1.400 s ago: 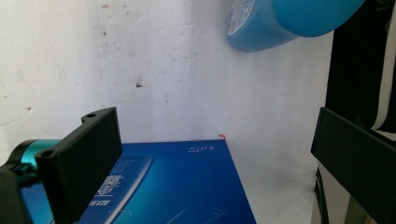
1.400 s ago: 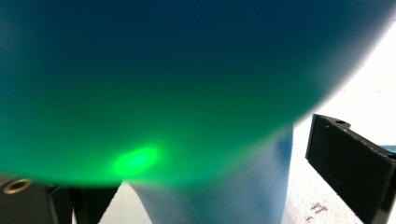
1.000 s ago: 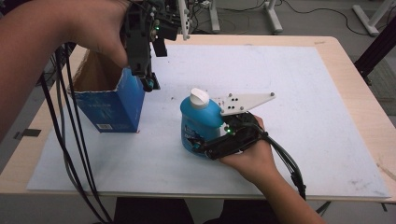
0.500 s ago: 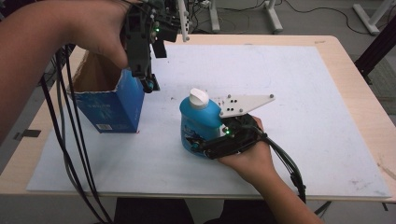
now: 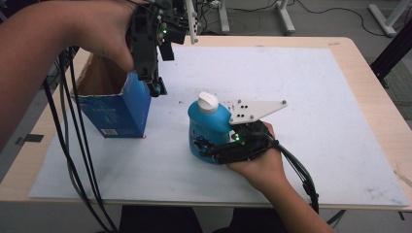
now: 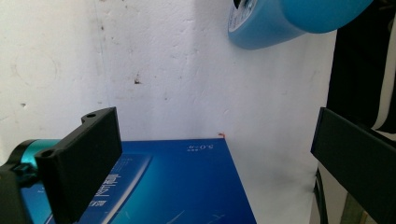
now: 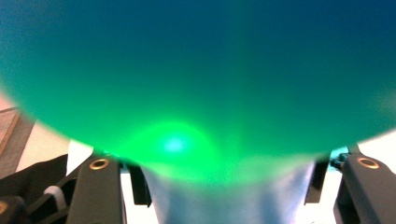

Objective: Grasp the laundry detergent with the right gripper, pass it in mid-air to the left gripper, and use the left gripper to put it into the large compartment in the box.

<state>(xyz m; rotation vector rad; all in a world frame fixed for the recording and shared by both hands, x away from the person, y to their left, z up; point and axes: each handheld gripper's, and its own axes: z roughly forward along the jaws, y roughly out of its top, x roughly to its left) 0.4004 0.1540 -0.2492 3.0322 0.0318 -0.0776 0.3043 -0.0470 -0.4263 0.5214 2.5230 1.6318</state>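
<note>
While the right hand-held gripper point(image 5: 209, 145) stays clamped on the bottle point(image 5: 208, 127), the left hand-held gripper point(image 5: 154, 86), jaws apart, has barely shifted above the box point(image 5: 116, 104).

Blurred teal-green bottle point(image 7: 201, 70) w/ bright green glare sits btwn right claw point(image 7: 233, 177) jaws.

High view: fixed above the near edge, facing forward and down over the whole table point(image 5: 369, 145). Left gripper view: close, facing down on the box point(image 6: 187, 186), bottle point(image 6: 280, 23) at 1 o'clock. Right gripper view: pressed against the bottle point(image 7: 196, 70), blurred. All share the bottle.
</note>
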